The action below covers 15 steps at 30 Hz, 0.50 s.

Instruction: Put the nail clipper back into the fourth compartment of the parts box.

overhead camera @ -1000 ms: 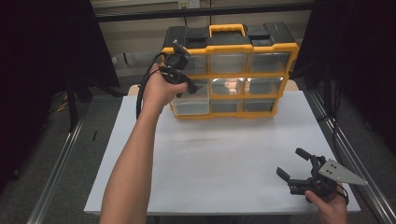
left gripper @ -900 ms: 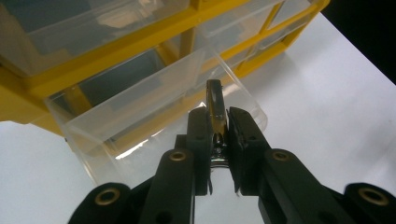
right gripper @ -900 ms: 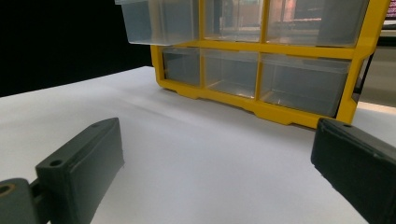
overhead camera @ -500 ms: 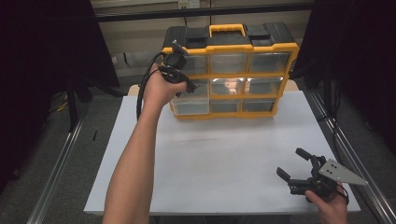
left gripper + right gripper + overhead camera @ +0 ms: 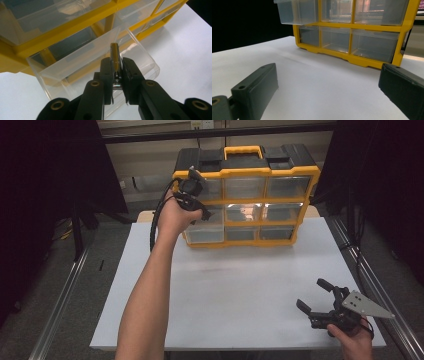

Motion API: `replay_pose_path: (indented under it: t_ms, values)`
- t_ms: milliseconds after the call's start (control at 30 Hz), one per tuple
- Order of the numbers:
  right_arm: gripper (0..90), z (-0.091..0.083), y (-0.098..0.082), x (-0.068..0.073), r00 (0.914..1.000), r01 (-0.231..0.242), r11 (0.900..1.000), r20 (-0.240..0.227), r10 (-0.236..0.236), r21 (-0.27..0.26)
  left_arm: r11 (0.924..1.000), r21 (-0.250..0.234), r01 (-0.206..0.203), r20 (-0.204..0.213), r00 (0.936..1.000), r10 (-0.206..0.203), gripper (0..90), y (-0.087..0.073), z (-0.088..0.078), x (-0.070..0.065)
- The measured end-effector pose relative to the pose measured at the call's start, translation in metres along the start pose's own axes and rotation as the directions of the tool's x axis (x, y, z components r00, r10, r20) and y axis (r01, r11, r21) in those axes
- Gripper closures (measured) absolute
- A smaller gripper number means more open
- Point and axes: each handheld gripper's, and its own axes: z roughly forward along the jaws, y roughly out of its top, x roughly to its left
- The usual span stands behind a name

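Observation:
A yellow organizer [image 5: 246, 199] with clear drawers stands at the back of the white table [image 5: 225, 290]. Its middle-left drawer [image 5: 209, 224] is pulled out, and I see it from above as a clear open box [image 5: 143, 58]. My left gripper [image 5: 193, 203] hovers over that drawer. In the left gripper view, the left gripper [image 5: 115, 63] is shut on a small brass-coloured pin [image 5: 114, 53] with a silvery lower end. The pin points up and away over the drawer. My right gripper [image 5: 312, 293] rests near the table's front right corner, open and holding nothing.
In the right gripper view the organizer [image 5: 362, 30] stands ahead across bare table, with the pulled-out drawer [image 5: 297, 11] at upper left. Metal rails [image 5: 60, 315] run along both sides of the table. Dark curtains close in left and right.

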Motion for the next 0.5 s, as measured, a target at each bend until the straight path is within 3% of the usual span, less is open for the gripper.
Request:
replay_pose_path:
  t_ms: [500]
  values:
    - [2.2,0.000,0.000,0.000,1.0000,0.001,1.000,0.000,-0.001,0.001,0.9999,0.001,0.011,-0.017,0.9998,-0.011,79.6,-0.004,0.011,0.003]
